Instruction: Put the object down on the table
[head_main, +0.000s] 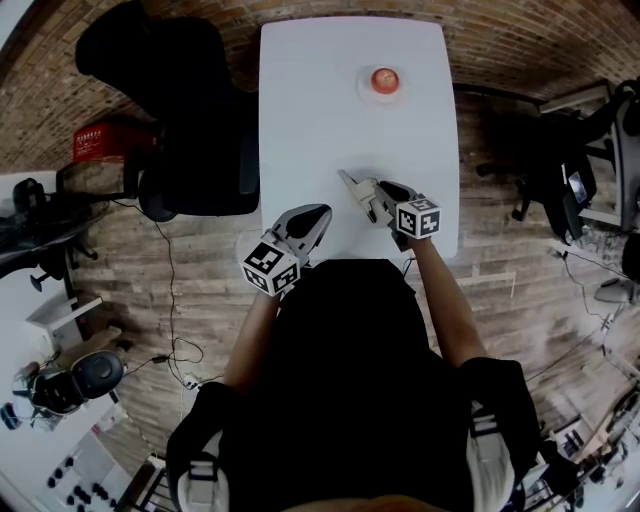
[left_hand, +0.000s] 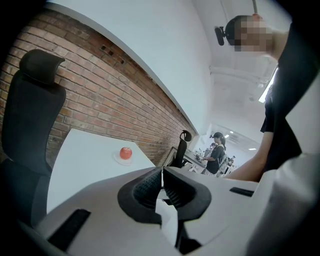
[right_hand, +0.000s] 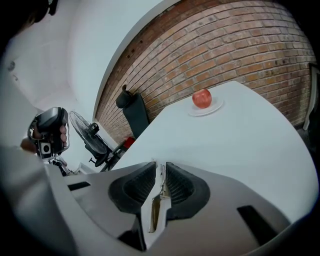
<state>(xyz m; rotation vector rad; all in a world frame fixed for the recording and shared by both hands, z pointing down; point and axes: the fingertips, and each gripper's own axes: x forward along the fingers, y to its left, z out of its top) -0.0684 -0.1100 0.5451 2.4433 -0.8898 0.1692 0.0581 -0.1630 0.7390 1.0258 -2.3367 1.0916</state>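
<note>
A thin, pale, blade-like object (head_main: 351, 184) is pinched edge-on in my right gripper (head_main: 372, 196), which is shut on it. Its pointed end sticks out over the near part of the white table (head_main: 320, 110). In the right gripper view the object (right_hand: 160, 186) stands as a narrow strip between the pads, with the gripper (right_hand: 160, 170) just above the tabletop. My left gripper (head_main: 318, 216) hovers at the table's near left edge. In the left gripper view its jaws (left_hand: 162, 173) are shut with nothing between them.
A red apple (head_main: 385, 80) sits on a small white plate (head_main: 366, 92) at the table's far end, also in view as the apple (right_hand: 202, 98) and apple (left_hand: 125, 152). A black office chair (head_main: 190, 110) stands left of the table. A red box (head_main: 105, 140) lies on the floor.
</note>
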